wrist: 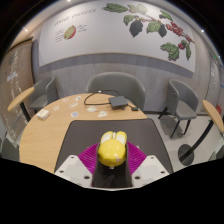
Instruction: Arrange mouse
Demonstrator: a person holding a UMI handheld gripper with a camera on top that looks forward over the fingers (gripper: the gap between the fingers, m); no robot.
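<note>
**Yellow mouse held in the tongs above the counter**

The tongs pinch a small, round, yellow plastic mouse. Both fingers press on its sides. The purple pads on the fingers show to the left and right of the mouse. The mouse sits between the fingertips, with its rounded top facing up.

Just beyond the mouse lies a flat, dark grey mat on the long, light wood counter. The mouse is over the near edge of this mat.

Farther along the counter there is a dark, flat thing with a thin black cable that curls beside it. A few small white bits lie on the wood to the left of it. They are too small to tell what they are.

Grey chairs stand around the counter. One grey chair is at the far end, and another grey chair is on the right.

On the far wall hangs a big white picture with green leaves and red berries. I see no boxes, bowls or other holders with things in them.
</note>
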